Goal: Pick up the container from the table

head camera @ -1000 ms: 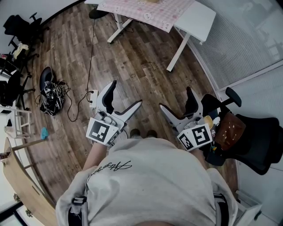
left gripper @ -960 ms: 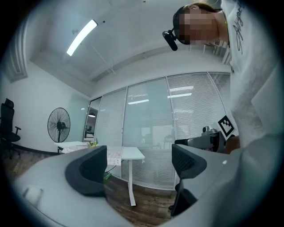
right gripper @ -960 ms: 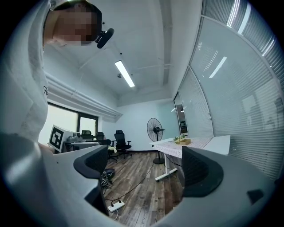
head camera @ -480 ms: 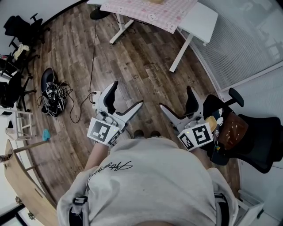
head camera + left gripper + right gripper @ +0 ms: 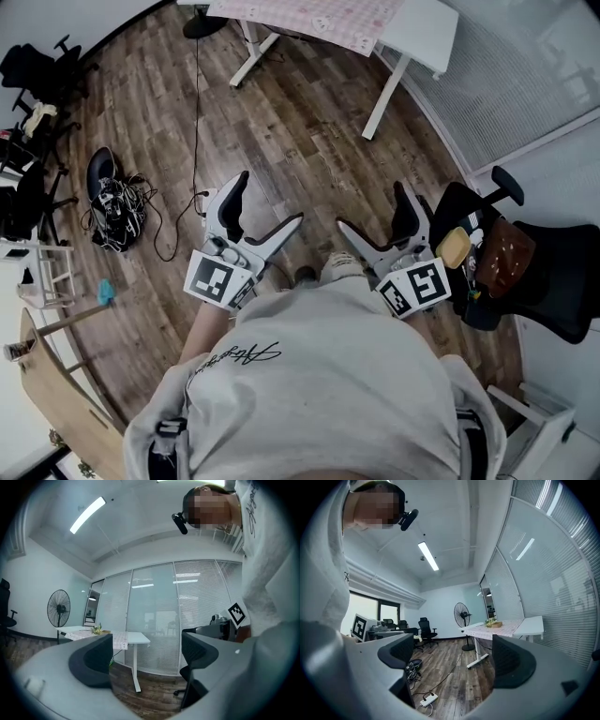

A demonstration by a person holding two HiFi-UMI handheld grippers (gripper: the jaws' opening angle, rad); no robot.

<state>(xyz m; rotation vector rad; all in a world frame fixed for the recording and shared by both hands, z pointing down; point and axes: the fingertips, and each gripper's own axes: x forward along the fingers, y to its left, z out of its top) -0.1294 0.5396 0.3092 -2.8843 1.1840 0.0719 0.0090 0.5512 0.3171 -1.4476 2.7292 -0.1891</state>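
Right, both claws are up in front of the person's grey sweatshirt [image 5: 319, 375], held over the wooden floor [image 5: 309, 122] and well apart from the tabletop [image 5: 417, 33]. Left claw [image 5: 269, 199]: jaws spread wide, and its own view shows only open room between the dark pads, so it has hold of nothing. Right claw [image 5: 372, 206]: same story, jaws wide apart with bare floor showing in the gap and nothing gripped.

Now the container [image 5: 497, 625]. It reads as a small tan box, too small to make out further. It sits on the pink checked cloth [image 5: 319, 19] that covers part of the tabletop, just beside a sprig of greenery [image 5: 489, 622]. Neither claw is anywhere near it, and from the head view it lies out of frame past the tabletop's upper edge.

A standing fan [image 5: 461, 613] is near the tabletop. A white power strip [image 5: 425, 699] lies on the floor between the claws and the tabletop, its cable running off toward the tabletop's legs. A black office chair [image 5: 553, 281] carrying a brown bag [image 5: 506, 251] stands well apart from the tabletop, on the right claw's side.
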